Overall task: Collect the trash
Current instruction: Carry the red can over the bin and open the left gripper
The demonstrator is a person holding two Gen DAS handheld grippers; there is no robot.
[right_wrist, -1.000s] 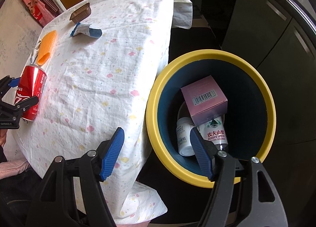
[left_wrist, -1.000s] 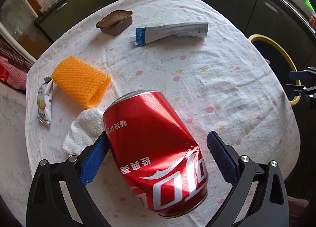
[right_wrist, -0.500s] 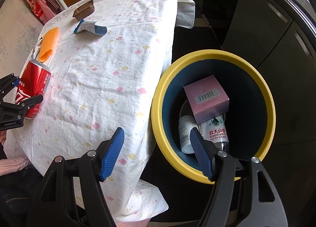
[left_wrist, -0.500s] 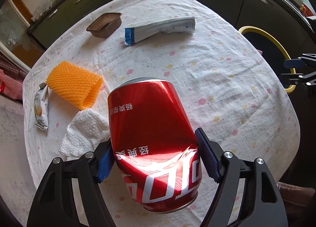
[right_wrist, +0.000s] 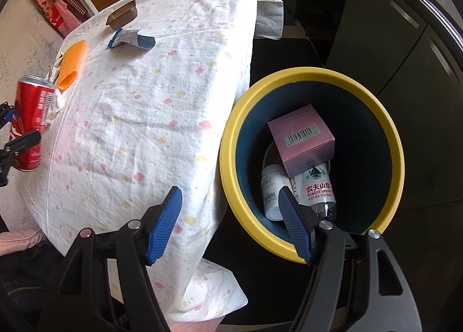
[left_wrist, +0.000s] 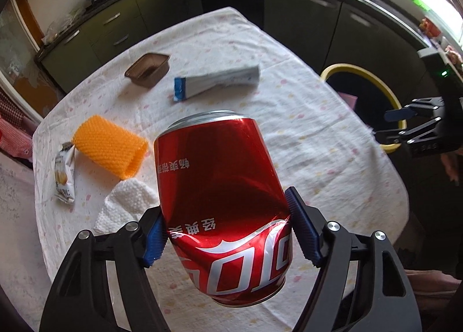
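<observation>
With a box and bottles already in the yellow-rimmed blue bin [right_wrist: 312, 79], the left gripper [left_wrist: 228, 233] fingers clamp the dented red aluminium can [left_wrist: 222, 187], the right gripper [right_wrist: 231, 222] gapes empty, and wrappers beyond the can remain.

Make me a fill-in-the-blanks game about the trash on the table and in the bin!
1. The left tongs are shut on a dented red ____.
2. The bin beside the table has a ____ rim.
3. The box in the bin is ____.
4. The right tongs hold ____.

Missing words: can; yellow; pink; nothing
</observation>
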